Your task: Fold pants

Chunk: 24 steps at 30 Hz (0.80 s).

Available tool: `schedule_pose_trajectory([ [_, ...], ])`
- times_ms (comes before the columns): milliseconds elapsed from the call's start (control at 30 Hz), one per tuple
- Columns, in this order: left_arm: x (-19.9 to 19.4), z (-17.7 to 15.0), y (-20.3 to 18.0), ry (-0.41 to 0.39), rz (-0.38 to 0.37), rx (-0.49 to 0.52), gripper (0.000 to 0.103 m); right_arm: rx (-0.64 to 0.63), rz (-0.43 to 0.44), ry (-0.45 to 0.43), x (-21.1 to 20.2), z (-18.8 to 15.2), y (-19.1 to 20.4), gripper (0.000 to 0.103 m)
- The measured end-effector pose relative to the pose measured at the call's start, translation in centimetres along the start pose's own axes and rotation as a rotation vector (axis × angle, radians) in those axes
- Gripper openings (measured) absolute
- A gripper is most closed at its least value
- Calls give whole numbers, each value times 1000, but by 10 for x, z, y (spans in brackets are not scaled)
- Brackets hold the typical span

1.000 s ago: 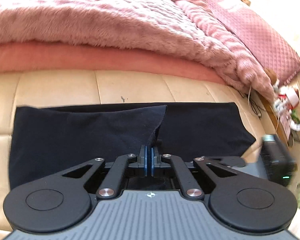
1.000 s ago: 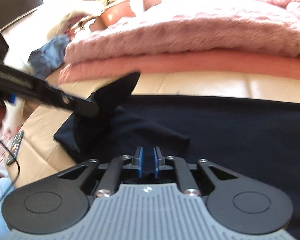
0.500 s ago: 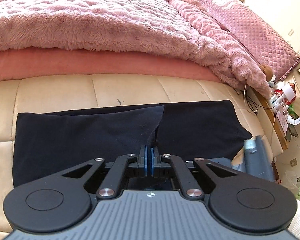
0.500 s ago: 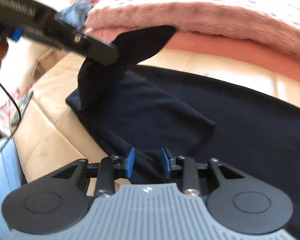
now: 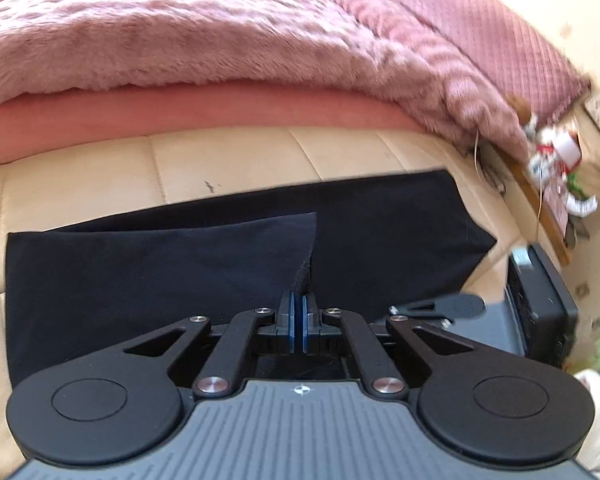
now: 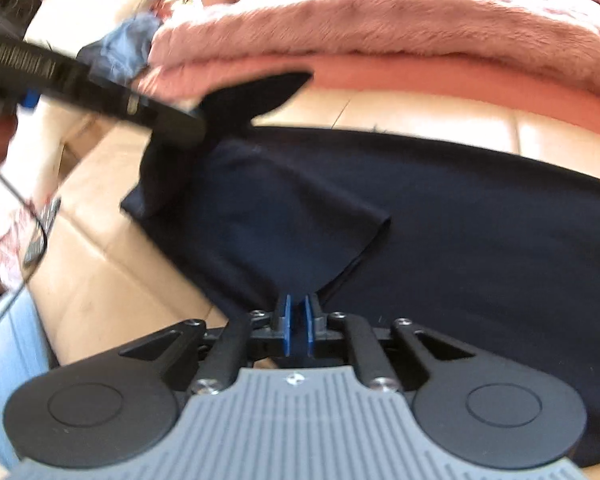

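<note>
1. A pair of dark navy pants [image 5: 380, 240] lies spread flat on a cream quilted surface [image 5: 220, 164]; the cloth runs lengthwise from left to right across both views; one layer is folded back over the rest, its edge ending near the middle.
2. The left gripper [image 5: 299, 316] has its blue-padded jaws closed on a raised corner of that folded layer; the fabric rises in a small peak into the pads; seen from the right wrist camera, the same gripper [image 6: 180, 128] holds a pointed flap of cloth lifted above the surface at the far left end of the pants.
3. The right gripper [image 6: 297, 320] has its jaws closed on a pinch of the near edge of the pants [image 6: 460, 240]; dark cloth fills the narrow gap between the blue pads; from the left wrist camera this gripper's body [image 5: 540, 300] shows at the lower right, just beside the pants' end, its jaws hidden.
4. Behind the pants, a fluffy pink blanket [image 5: 180, 40] lies heaped over a salmon sheet [image 5: 180, 108]; a quilted pink pillow [image 5: 500, 32] sits at the far right.
5. A blue garment [image 6: 128, 44] lies blurred at the upper left of the right wrist view; a light blue sleeve [image 6: 4, 360] shows at the lower left.
</note>
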<state>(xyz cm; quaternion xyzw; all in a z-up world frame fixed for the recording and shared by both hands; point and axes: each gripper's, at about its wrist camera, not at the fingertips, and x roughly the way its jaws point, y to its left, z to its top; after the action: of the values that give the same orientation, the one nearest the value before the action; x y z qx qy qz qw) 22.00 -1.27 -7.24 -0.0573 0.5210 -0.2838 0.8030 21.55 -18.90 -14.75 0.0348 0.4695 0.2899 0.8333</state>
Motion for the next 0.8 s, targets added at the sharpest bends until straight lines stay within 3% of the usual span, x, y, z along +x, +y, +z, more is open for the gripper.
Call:
schedule_pose_trajectory([
  [133,28,6,-9,59,25,35,2,33,-89,75,18,-2,-5,12],
  [467,96,-17,20,132,24,-171,5,65,-59,43,21,0,-5,14],
  [567,93,-20,29,110,-48,-261,21,83,-48,41,16,-2,-9,17],
  [633,89,-22,35,100,-110,-311,32,97,-49,39,8,-3,-14,32],
  [733,77,-24,43,53,-108,-344,32,150,-53,24,0,-3,-20,37],
  [800,66,-26,46,26,-58,-327,32,233,-11,6,-3,-4,-29,37],
])
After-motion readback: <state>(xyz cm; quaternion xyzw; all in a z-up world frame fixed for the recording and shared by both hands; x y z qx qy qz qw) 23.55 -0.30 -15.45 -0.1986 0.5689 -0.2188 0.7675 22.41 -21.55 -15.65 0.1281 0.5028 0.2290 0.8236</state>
